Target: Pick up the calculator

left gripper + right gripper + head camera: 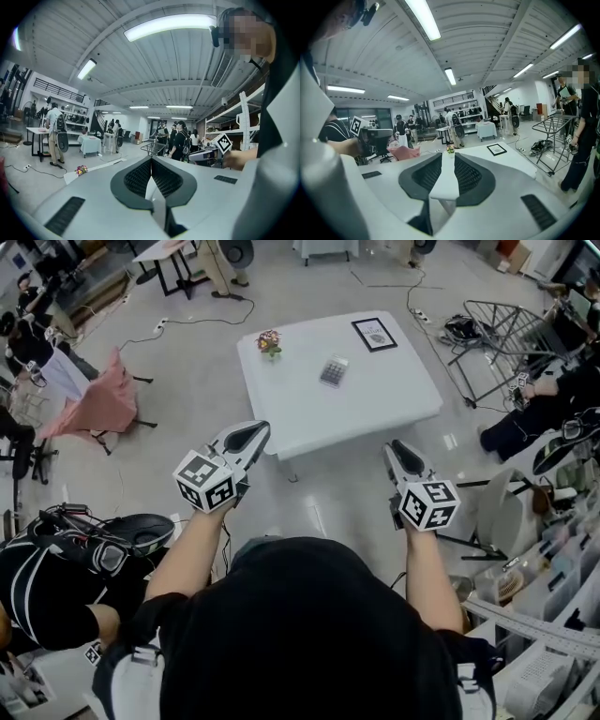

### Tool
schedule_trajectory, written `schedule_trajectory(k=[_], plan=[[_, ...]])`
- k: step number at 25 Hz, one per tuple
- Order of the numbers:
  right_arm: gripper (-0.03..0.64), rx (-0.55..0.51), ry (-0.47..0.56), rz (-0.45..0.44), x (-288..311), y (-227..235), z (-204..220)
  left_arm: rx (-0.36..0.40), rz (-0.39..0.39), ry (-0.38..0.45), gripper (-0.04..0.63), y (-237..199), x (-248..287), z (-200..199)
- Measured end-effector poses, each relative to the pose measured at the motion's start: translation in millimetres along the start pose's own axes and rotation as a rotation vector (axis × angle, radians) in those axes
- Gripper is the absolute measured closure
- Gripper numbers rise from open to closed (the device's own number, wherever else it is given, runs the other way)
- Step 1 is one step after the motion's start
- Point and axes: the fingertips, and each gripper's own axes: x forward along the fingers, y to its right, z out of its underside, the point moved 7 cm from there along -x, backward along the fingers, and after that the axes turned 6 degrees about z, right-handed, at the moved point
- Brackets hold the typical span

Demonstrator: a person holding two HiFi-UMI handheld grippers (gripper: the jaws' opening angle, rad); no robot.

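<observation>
The calculator (334,371) is a small grey slab lying flat near the middle of a white table (394,399). Both grippers hang over the floor, short of the table's near edge and apart from the calculator. My left gripper (247,438) points toward the table's near left corner with its jaws together and nothing between them; it looks the same in the left gripper view (151,162). My right gripper (402,455) stands open and empty. In the right gripper view (448,157) the white tabletop (511,161) shows through the gap, and the calculator is not visible there.
A small pot of flowers (269,343) stands at the table's far left and a black-framed picture (375,334) at its far right. A metal rack (511,338) stands right of the table, a pink-draped chair (98,404) to the left. Cables cross the floor; people stand farther back.
</observation>
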Motion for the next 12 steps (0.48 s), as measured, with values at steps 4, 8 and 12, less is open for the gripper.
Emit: schedule_trajectory(k=[4, 8, 12], plan=[[0.492, -0.005, -0.009, -0.018, 8, -4, 1, -0.022, -0.009, -0.01, 0.576, -8, -3, 7], [0.462, 0.04, 0.0, -0.051, 21, -3, 3, -0.041, 0.006, -0.02, 0.575, -21, 6, 14], [0.439, 0.039, -0.007, -0.044, 36, -2, 4, -0.063, 0.021, -0.031, 0.575, -40, 17, 25]])
